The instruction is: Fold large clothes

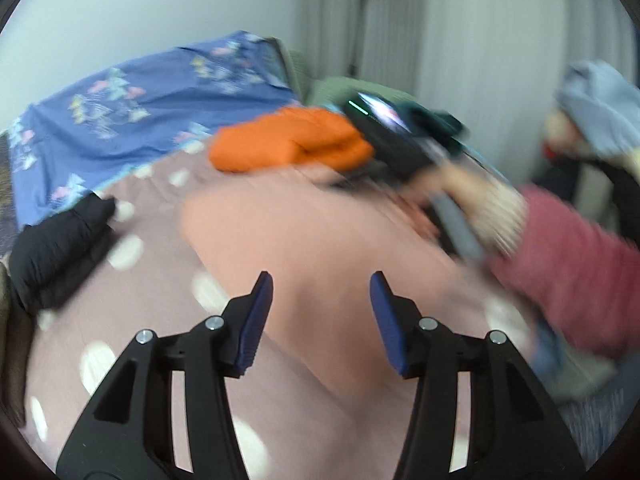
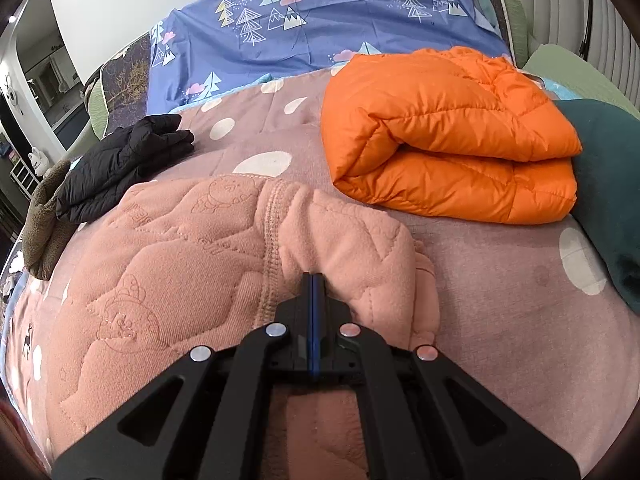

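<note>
Blue-padded fingers of the left gripper (image 1: 321, 322) stand wide apart, holding nothing, above the pink garment (image 1: 320, 240) on the bed; ahead to its right, a blurred hand (image 1: 480, 204) in a red sleeve grips the other tool. Right gripper (image 2: 316, 280), tilted down, is pinched tight on a pink garment (image 2: 192, 260) fold; an orange jacket (image 2: 448, 136) lies beyond.

— What blocked me ahead?
— The orange jacket (image 2: 452, 136) and teal cloth (image 2: 608, 184) crowded the right; a black jacket (image 2: 124, 160) sat left.
— Any room?
— I saw bare bedspread (image 2: 500, 280) between them.
</note>
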`<state>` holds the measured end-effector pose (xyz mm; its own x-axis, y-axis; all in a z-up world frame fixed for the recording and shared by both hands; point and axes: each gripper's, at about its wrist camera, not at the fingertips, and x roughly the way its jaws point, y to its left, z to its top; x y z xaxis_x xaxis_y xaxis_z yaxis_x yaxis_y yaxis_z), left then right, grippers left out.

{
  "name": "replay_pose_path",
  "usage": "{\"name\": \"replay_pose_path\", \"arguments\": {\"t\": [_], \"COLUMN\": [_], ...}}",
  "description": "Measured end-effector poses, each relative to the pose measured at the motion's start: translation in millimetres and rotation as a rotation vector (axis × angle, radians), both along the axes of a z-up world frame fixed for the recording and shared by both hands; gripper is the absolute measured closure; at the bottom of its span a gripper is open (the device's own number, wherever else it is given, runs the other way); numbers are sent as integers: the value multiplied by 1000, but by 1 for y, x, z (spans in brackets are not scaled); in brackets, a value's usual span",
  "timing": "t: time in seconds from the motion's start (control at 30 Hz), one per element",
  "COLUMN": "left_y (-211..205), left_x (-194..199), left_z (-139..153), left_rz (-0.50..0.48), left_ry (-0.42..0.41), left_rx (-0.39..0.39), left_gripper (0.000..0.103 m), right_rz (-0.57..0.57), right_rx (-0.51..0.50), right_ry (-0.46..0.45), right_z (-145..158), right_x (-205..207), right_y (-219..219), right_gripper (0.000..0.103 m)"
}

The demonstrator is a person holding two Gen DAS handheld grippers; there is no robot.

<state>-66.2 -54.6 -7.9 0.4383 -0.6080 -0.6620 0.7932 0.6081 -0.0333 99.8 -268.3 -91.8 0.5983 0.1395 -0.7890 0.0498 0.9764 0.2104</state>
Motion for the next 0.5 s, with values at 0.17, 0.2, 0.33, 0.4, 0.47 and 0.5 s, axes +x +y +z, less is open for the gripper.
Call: {"name": "replay_pose_path", "arguments": {"t": [0.17, 0.2, 0.33, 0.4, 0.47, 0.5], "left_y": [-9, -15, -21, -23, -25, -22], "left_x": [-29, -28, 3, 12, 8, 8], "left_z": [-45, -57, -74, -74, -81, -91], "left_rz": [6, 29, 169, 196, 213, 224], "left_ry": [36, 38, 87, 109, 61, 58], "left_rx": [112, 137, 124, 90, 154, 194], "left_gripper": [40, 40, 38, 38, 36, 35], "right_rz": [-2, -3, -5, -5, 2, 7], "right_rx": [-15, -13, -6, -3, 0, -4], "right_ry": [-1, -2, -5, -5, -13, -19], "right_z": [1, 1, 1, 1, 0, -1], "right_x": [-1, -1, -2, -2, -2, -2], "right_y": [1, 1, 0, -1, -1, -1], "right_gripper": [103, 103, 103, 103, 103, 103]}}
